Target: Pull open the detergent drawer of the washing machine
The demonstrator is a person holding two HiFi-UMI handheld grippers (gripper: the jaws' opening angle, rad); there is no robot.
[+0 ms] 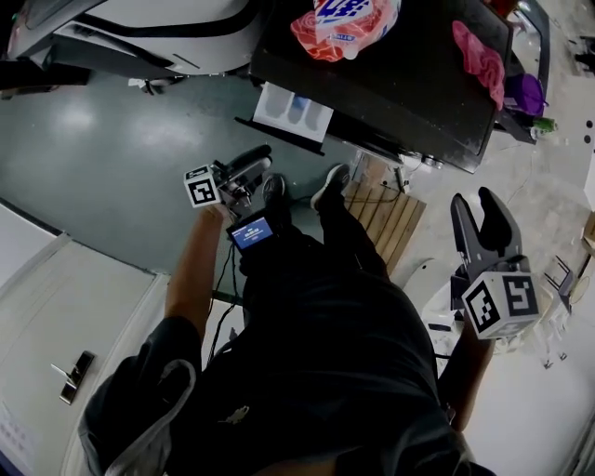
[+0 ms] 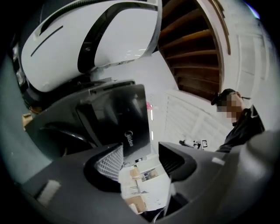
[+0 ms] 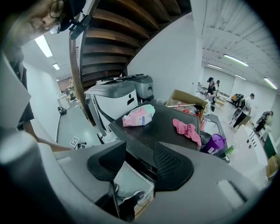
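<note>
The dark washing machine stands at the top of the head view. Its white detergent drawer sticks out of the front. My left gripper hangs a short way in front of the drawer, apart from it, its jaws partly apart. In the left gripper view the white drawer shows in the gap of the left gripper, below the dark front panel, with neither pad on it. My right gripper is held off to the right, open with nothing between its fingers, the same in its own view.
A pink-and-white detergent bag and a pink cloth lie on the machine's top. A wooden pallet lies under the machine by the person's shoes. A white appliance is at the upper left, a purple bucket right.
</note>
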